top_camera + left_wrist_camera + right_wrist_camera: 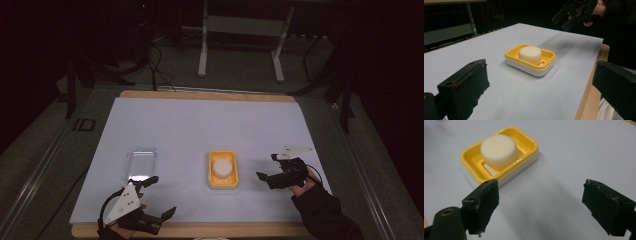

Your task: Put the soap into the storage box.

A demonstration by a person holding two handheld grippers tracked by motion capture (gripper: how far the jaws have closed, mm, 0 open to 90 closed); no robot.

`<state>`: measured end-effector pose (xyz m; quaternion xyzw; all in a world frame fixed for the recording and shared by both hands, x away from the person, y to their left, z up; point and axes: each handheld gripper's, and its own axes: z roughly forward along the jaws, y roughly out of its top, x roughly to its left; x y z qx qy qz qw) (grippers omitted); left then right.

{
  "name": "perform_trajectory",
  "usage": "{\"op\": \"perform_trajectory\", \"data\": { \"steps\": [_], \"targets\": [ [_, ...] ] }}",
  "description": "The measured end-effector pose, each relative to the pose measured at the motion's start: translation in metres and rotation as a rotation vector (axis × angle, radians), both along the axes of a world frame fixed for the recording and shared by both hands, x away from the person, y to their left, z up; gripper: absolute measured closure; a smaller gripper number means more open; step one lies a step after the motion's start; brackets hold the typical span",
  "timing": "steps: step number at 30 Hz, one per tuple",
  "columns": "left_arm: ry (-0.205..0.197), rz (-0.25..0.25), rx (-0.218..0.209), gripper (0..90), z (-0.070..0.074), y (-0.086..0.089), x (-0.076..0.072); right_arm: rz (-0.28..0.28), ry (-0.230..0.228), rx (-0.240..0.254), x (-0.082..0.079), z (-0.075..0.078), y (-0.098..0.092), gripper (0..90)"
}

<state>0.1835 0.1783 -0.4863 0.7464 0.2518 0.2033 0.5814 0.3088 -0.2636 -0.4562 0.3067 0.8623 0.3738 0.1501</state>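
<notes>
Soap (222, 166), a round white bar, lies in the yellow soap dish (222, 183) near the middle of the tabletop (200, 125), and a clear plastic lid (140, 162) lies apart to the left of it. Right gripper (265, 169) hovers just right of the dish with its jaws wide apart and nothing between them, while the left gripper (159, 196) waits at the near edge beside the lid, also wide open and empty. I judge that the step in hand is the approach to the dish; the next move calls for bringing the right gripper leftward and lower until its jaws stand on both sides of the soap or the dish rim, then closing gently.
</notes>
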Motion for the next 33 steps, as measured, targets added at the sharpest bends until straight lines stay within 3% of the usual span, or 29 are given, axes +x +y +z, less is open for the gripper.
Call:
{"op": "perform_trajectory", "data": {
  "steps": [12,17,28,33],
  "targets": [
    [0.0,-0.004,0.006,0.5,0.0,-0.001,0.0,-0.024,-0.031,0.031,-0.02,-0.001,-0.009,13.8],
    [0.0,-0.004,0.005,0.6,0.0,-0.001,0.0,-0.02,-0.019,0.063,-0.021,-0.005,-0.016,13.8],
    [0.0,-0.005,0.007,0.5,0.0,-0.001,-0.001,-0.016,-0.044,0.041,-0.027,-0.014,-0.023,14.0],
    [0.0,-0.007,0.009,0.6,0.0,-0.001,-0.001,-0.027,-0.047,0.054,-0.032,-0.015,-0.027,13.9]
  ]
}}
